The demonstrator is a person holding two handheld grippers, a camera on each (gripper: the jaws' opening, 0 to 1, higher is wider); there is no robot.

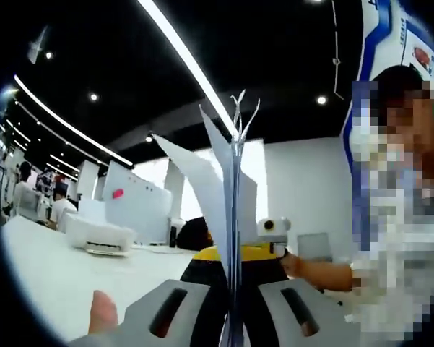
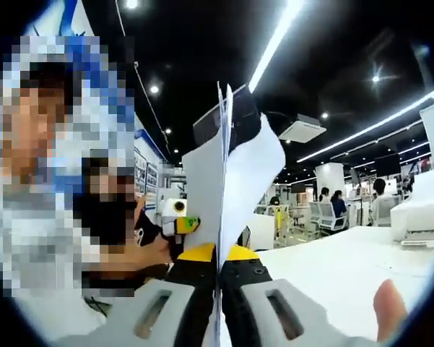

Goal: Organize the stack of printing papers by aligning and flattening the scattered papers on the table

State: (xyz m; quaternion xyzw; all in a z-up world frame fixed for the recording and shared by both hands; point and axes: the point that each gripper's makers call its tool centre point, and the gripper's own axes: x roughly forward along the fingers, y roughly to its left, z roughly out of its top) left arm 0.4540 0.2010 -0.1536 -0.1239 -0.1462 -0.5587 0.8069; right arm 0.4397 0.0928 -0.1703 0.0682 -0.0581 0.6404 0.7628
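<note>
Both tongs — left (image 1: 235, 318) and right (image 2: 218, 311) — clamp the papers (image 1: 227, 188) edge-on, sheets standing upright above the worktop (image 1: 50, 282), tops fanned apart.

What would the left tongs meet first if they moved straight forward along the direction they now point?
Probably the other tongs, yellow and black, straight ahead past the stack of printing papers the left tongs already clamp edge-on. Depth is hard to judge.

Both the left gripper (image 1: 233, 318) and right gripper (image 2: 218, 311) point upward, jaws clamped together.
</note>
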